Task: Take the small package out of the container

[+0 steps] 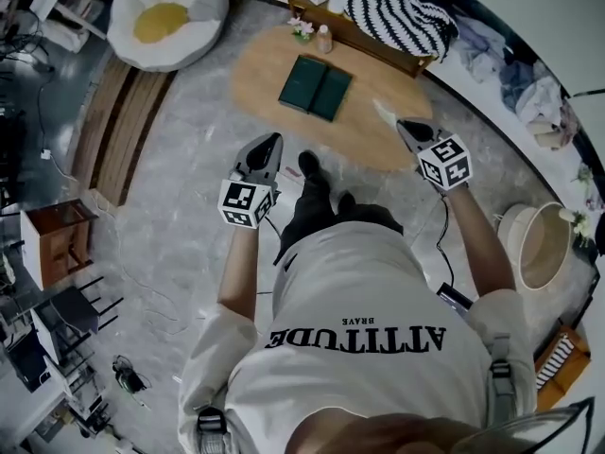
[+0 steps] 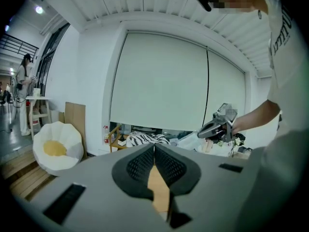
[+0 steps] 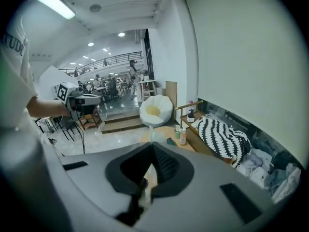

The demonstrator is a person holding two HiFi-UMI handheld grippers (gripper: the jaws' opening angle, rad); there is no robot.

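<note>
Head view: your right gripper [image 1: 401, 127] pinches the small package [image 1: 385, 113].
Package look: thin, white, a bit see-through.
Package place: sticking out past the right gripper's tips.
Your left gripper [image 1: 273, 142]: pressed together, holding nothing.

Green case [image 1: 315, 87], worktop [image 1: 265, 69] 12 o'clock: contents hidden. Pale sliver [image 1: 383, 112] pinched in right tool [image 1: 405, 129] tip: too small to identify.

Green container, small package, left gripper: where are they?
green container [image 1: 302, 81], head view, its left half
small package [image 1: 384, 113], head view, its pale free end
left gripper [image 1: 273, 142], head view, midway between its fingertips
</note>
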